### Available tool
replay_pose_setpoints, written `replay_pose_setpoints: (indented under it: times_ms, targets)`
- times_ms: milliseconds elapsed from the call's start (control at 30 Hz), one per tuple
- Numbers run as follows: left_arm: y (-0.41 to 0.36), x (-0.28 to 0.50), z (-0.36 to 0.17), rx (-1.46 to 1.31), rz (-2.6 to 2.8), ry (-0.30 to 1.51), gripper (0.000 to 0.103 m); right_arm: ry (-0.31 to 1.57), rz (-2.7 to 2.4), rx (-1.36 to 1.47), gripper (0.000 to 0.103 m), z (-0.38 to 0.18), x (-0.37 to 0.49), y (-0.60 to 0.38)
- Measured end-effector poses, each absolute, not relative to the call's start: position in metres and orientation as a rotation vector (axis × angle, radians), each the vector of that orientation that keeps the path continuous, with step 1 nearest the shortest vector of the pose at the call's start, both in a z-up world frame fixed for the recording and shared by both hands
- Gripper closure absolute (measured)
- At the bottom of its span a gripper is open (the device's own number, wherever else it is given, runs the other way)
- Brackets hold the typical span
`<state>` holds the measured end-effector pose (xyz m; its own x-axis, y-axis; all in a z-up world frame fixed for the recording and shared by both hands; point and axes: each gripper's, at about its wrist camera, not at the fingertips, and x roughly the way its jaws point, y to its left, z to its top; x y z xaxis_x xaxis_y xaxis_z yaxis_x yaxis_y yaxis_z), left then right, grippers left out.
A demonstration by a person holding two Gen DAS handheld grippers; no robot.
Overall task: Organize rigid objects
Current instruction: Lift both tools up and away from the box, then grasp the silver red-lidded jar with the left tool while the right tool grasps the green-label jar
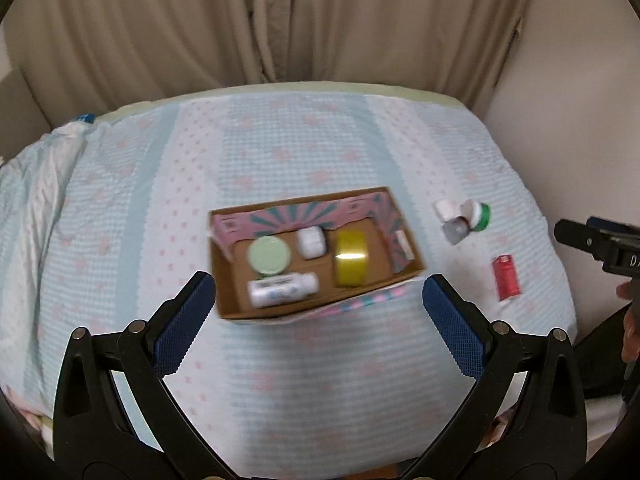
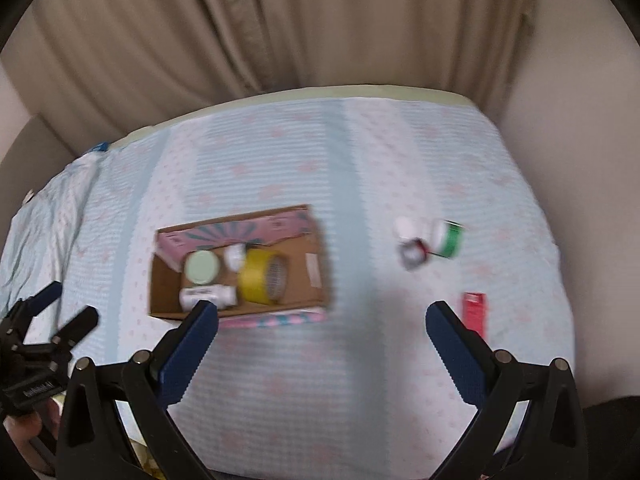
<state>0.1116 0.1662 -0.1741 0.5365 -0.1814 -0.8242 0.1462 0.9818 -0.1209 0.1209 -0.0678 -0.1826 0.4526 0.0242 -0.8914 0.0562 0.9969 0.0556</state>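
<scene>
Red box [image 2: 475, 314] on the bedspread [image 2: 360, 160] looks light, stiff; take its long sides. Right gripper [image 2: 322, 332] and left gripper [image 1: 318, 306] both hover spread, empty

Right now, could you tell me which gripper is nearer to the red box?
Right. The right gripper has the red box beside its right finger; the left gripper faces the cardboard box, further away.

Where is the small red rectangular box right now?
The small red rectangular box lies on the bedcover, right of the cardboard box, nearer than the green-and-white cluster.
</scene>
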Motion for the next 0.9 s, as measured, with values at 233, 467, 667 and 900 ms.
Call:
replay_pose_setpoints:
  times_ms: [233,467,667,900]
  targets:
    - [0.070,0.098,-0.169,-0.086,-0.156,0.992,0.000,1.098,-0.039,0.088,0.000,-0.183,0.101,-0.165]
    - [-0.023,0.100,-0.191,-0.147,-0.117,1.042,0.000,1.097,0.003,0.115,0.000,-0.193,0.108,-0.254]
    - [-0.076,0.108,-0.208,-0.128,-0.111,1.084,0.000,1.129,0.002,0.151,0.000,-0.208,0.127,-0.307]
    - [-0.112,0.138,-0.232,-0.107,-0.124,1.139,0.000,1.181,-0.010,0.190,0.000,-0.238,0.150,-0.340]
